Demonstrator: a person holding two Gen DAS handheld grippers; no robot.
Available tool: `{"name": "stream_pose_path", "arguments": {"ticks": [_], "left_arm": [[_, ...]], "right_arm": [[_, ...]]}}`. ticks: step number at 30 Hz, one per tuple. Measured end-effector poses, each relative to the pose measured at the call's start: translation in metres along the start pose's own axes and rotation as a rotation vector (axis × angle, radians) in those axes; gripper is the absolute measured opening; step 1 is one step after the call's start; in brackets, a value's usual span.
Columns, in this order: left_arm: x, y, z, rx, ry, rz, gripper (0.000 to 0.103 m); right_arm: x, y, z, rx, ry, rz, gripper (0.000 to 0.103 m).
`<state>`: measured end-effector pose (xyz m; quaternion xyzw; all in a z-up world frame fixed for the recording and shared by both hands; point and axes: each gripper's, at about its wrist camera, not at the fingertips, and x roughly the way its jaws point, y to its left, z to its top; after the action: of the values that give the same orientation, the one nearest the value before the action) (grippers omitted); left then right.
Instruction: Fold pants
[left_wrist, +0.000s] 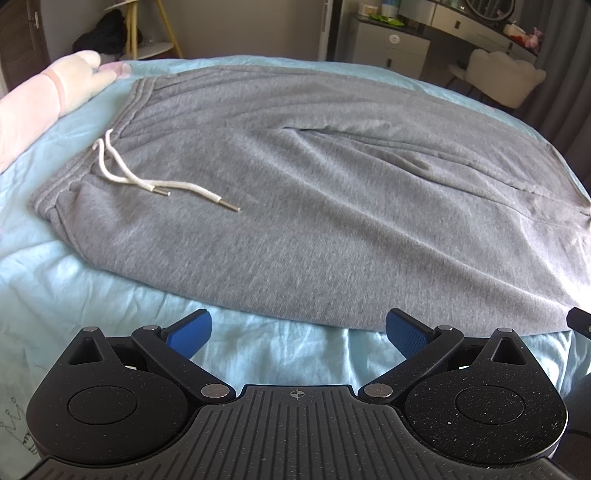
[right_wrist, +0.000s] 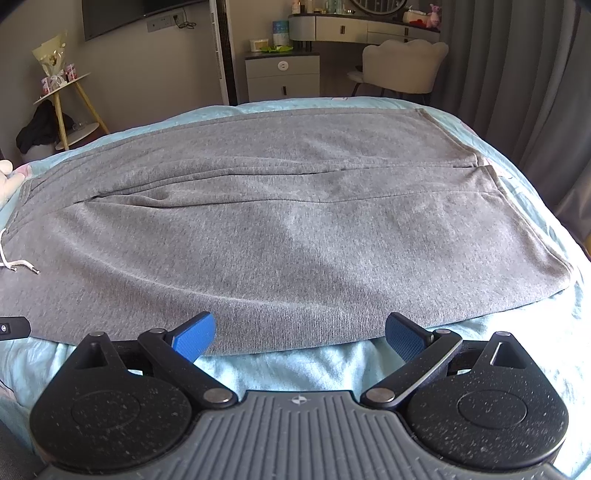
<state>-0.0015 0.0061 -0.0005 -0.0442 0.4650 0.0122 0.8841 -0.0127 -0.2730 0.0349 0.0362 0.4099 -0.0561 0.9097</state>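
Note:
Grey sweatpants (left_wrist: 314, 192) lie flat on the light blue bed sheet (left_wrist: 110, 288), waistband to the left with a white drawstring (left_wrist: 147, 181), both legs side by side running right to the hems (right_wrist: 491, 184). The pants also fill the right wrist view (right_wrist: 295, 229). My left gripper (left_wrist: 298, 330) is open and empty, just in front of the pants' near edge over the sheet. My right gripper (right_wrist: 300, 334) is open and empty, its left blue pad (right_wrist: 194, 336) at the pants' near edge.
A pink and white plush toy (left_wrist: 48, 92) lies on the bed beside the waistband. Beyond the bed stand a wooden side table (right_wrist: 70, 107), a grey nightstand (right_wrist: 282, 77), a cream chair (right_wrist: 402, 66) and grey curtains (right_wrist: 517, 74).

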Motion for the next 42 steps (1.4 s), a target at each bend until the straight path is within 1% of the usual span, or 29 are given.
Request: {"name": "stream_pose_path", "arguments": {"ticks": [6,15,18,25,28,30,31,32,35,37,39,41,42], "left_arm": [[0.001,-0.002,0.002,0.008,0.006,0.003,0.103],[0.002,-0.002,0.004,0.004,0.009,-0.014,0.103],[0.004,-0.002,0.005,0.004,0.021,-0.012,0.103],[0.012,-0.003,0.008,0.003,0.056,-0.017,0.103],[0.016,-0.004,0.010,0.003,0.080,-0.007,0.103],[0.017,-0.006,0.014,0.012,0.091,0.006,0.103],[0.018,-0.007,0.018,0.016,0.093,0.015,0.103],[0.019,-0.008,0.025,0.018,0.090,0.026,0.103],[0.025,-0.013,0.054,-0.006,0.042,0.053,0.103],[0.031,-0.017,0.081,-0.042,-0.003,0.065,0.103],[0.041,-0.021,0.111,-0.101,-0.079,0.075,0.103],[0.057,-0.024,0.139,-0.147,-0.137,0.094,0.103],[0.068,-0.025,0.151,-0.160,-0.160,0.108,0.103]], "right_arm": [[0.003,0.000,0.001,0.004,0.009,0.004,0.099],[0.004,-0.001,0.001,0.003,0.020,0.013,0.099],[0.006,-0.001,0.001,0.009,0.031,0.019,0.099],[0.019,-0.007,0.002,0.044,0.085,0.039,0.099],[0.026,-0.013,0.005,0.072,0.117,0.065,0.099],[0.033,-0.022,0.011,0.098,0.139,0.099,0.099],[0.038,-0.028,0.016,0.120,0.144,0.104,0.099],[0.043,-0.036,0.022,0.143,0.141,0.090,0.099],[0.070,-0.064,0.044,0.208,0.123,0.014,0.099],[0.095,-0.080,0.058,0.242,0.163,-0.063,0.099],[0.115,-0.086,0.065,0.209,0.167,-0.111,0.099],[0.133,-0.090,0.063,0.183,0.180,-0.158,0.099],[0.139,-0.091,0.060,0.182,0.185,-0.161,0.099]]}}
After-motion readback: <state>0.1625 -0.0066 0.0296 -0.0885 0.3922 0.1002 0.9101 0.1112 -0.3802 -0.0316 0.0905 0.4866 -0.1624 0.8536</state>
